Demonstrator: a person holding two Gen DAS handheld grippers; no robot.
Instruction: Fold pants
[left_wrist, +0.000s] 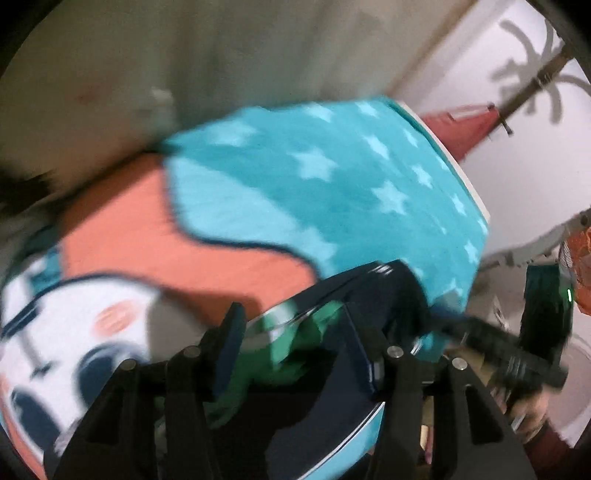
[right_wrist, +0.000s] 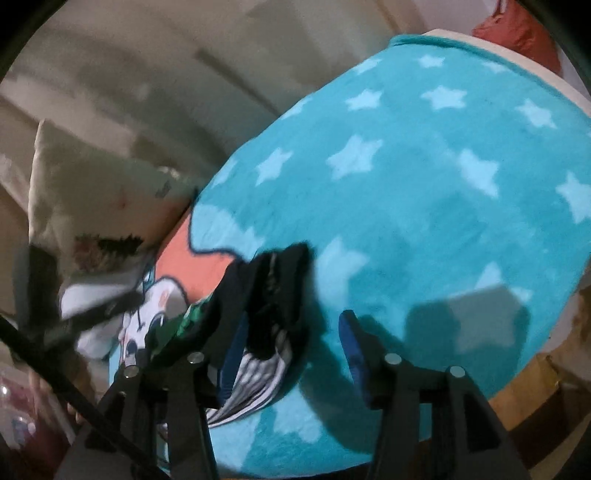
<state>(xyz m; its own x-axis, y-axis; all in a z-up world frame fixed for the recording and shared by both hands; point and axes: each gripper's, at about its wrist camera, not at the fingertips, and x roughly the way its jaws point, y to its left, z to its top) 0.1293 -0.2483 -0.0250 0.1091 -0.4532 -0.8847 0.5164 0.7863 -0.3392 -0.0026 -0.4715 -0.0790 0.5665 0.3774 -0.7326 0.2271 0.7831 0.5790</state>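
Note:
The pants (left_wrist: 325, 373) are dark navy with a green patch and lie bunched between and under the fingers of my left gripper (left_wrist: 295, 332), which is open around the cloth. In the right wrist view the pants (right_wrist: 273, 295) show as a dark heap with a striped lining, lying by the left finger of my right gripper (right_wrist: 291, 332). The right gripper is open and hovers above the teal blanket. The frames are blurred, so I cannot tell whether the fingers touch the cloth.
A teal star-patterned blanket (right_wrist: 424, 192) with an orange and white cartoon print (left_wrist: 122, 236) covers the bed. A beige pillow (right_wrist: 92, 192) lies at the far left. The other gripper (left_wrist: 517, 354) shows at the right of the left wrist view.

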